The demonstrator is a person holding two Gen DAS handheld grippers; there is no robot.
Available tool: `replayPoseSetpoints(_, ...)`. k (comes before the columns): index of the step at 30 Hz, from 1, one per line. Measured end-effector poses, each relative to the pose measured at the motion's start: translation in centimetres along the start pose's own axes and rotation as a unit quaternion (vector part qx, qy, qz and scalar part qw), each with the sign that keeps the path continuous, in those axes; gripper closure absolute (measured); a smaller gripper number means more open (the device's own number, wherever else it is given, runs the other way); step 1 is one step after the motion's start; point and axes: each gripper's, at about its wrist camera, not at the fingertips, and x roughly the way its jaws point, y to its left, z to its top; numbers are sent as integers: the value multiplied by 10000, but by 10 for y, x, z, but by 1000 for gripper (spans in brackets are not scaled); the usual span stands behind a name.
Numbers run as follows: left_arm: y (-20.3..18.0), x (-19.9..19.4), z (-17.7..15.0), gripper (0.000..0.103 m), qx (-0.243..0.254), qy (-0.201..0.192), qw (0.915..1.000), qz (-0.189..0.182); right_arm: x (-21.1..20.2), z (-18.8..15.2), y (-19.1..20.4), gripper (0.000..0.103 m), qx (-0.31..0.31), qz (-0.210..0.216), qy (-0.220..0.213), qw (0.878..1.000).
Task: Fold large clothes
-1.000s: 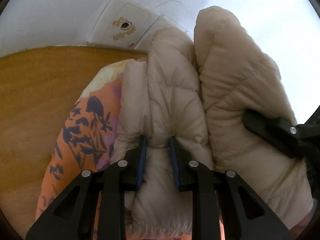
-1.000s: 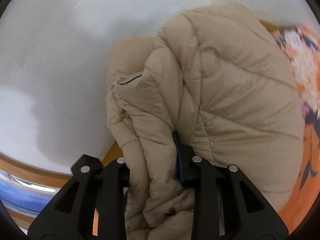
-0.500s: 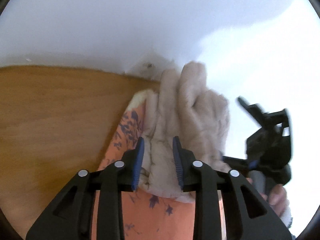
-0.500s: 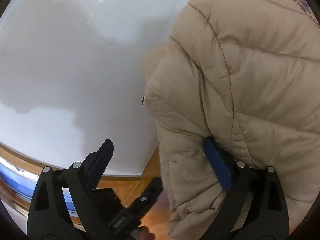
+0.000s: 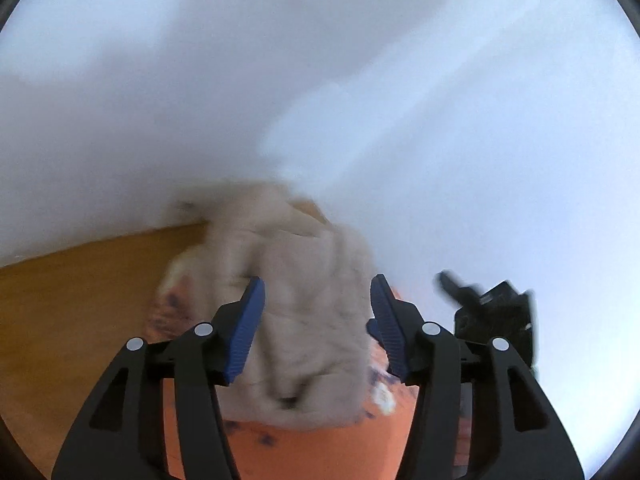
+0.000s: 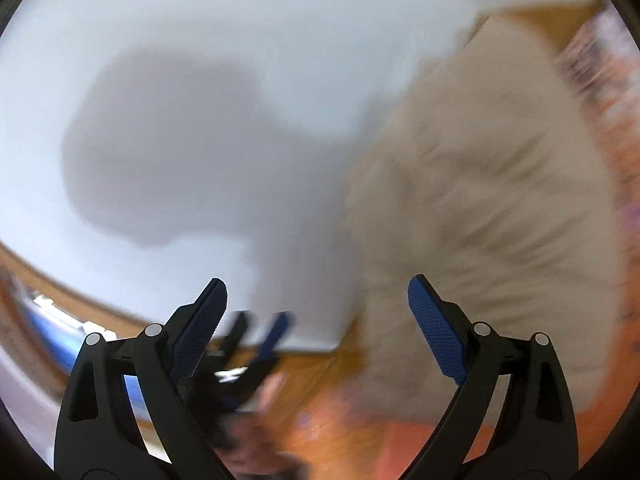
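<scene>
The beige puffer jacket (image 5: 312, 304) lies bundled on an orange flowered cloth (image 5: 320, 448) against the white wall. My left gripper (image 5: 316, 292) hovers above and in front of it with its jaws opening; the blue pads stand apart and do not press the fabric. In the right wrist view the jacket (image 6: 480, 184) is a blurred mass at the right. My right gripper (image 6: 316, 284) is wide open with only wall between its fingers, just left of the jacket. Each gripper shows in the other's view: the right gripper (image 5: 492, 312) and the left gripper (image 6: 256, 344), held by a hand (image 6: 272, 388).
A wooden surface (image 5: 72, 312) runs out to the left of the cloth and meets the white wall (image 5: 320, 80). A blue and white object (image 6: 44, 328) sits at the far left edge of the right wrist view. Both views are motion-blurred.
Both grippers have let go of the jacket. The left one rose and drew back with its jaws parting; the right one sprang wide and swung left, away from the bundle.
</scene>
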Motion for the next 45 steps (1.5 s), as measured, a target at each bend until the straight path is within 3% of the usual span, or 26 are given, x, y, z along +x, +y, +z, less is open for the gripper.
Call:
replayPoseSetpoints(1, -16, 9, 3, 50, 139, 99, 9999, 14, -10, 6, -8, 20, -36, -234, -140, 9996)
replayPoseSetpoints(2, -29, 16, 5, 50, 294, 97, 9995, 73, -21, 14, -19, 43, -92, -562, -298, 9979)
replayPoseSetpoints(5, -57, 54, 2, 50, 485, 384, 9977, 284, -35, 31, -44, 90, -346, -1337, -573, 9888)
replayPoseSetpoints(7, -59, 84, -2, 50, 122, 785, 9957, 474, -31, 22, -55, 98, -313, -1432, -674, 9869)
replayPoseSetpoints(9, -63, 103, -5, 50, 66, 897, 9942, 594, -19, 18, -55, 98, -311, -1431, -692, 9868)
replayPoseSetpoints(12, -65, 119, -9, 50, 309, 815, 9902, 1095, 15, -3, -39, 98, -748, -1768, -443, 9804)
replayPoseSetpoints(15, -50, 123, -16, 50, 512, 813, 9837, 1521, 44, -32, -21, 99, -1599, -2537, -287, 9536)
replayPoseSetpoints(17, -37, 123, -22, 56, 572, 826, 9814, 1634, 52, -43, -22, 99, -1941, -2801, -283, 9397)
replayPoseSetpoints(21, -12, 126, -33, 61, 712, 849, 9787, 1730, 54, -36, -43, 103, -1668, -2893, -246, 9423)
replayPoseSetpoints(26, -3, 137, -44, 63, 868, 760, 9786, 1703, 80, -29, -42, 103, -2027, -3183, -137, 9260)
replayPoseSetpoints(30, 1, 141, -42, 64, 837, 736, 9807, 1606, 86, -32, -42, 103, -2058, -3224, -141, 9238)
replayPoseSetpoints(35, -5, 123, -37, 70, 743, 528, 9830, 1596, 73, -25, -33, 101, -1724, -3030, -114, 9372)
replayPoseSetpoints(38, -11, 112, -31, 70, 716, 363, 9851, 1519, 46, -21, -9, 95, -1812, -2501, -558, 9495)
replayPoseSetpoints(41, -20, 100, -18, 70, 713, 157, 9868, 1445, 33, -10, 22, 95, -2390, -2500, -785, 9350)
replayPoseSetpoints(45, -34, 103, 0, 75, 784, -115, 9854, 1509, 29, 19, 13, 96, -2085, -2905, -1030, 9282)
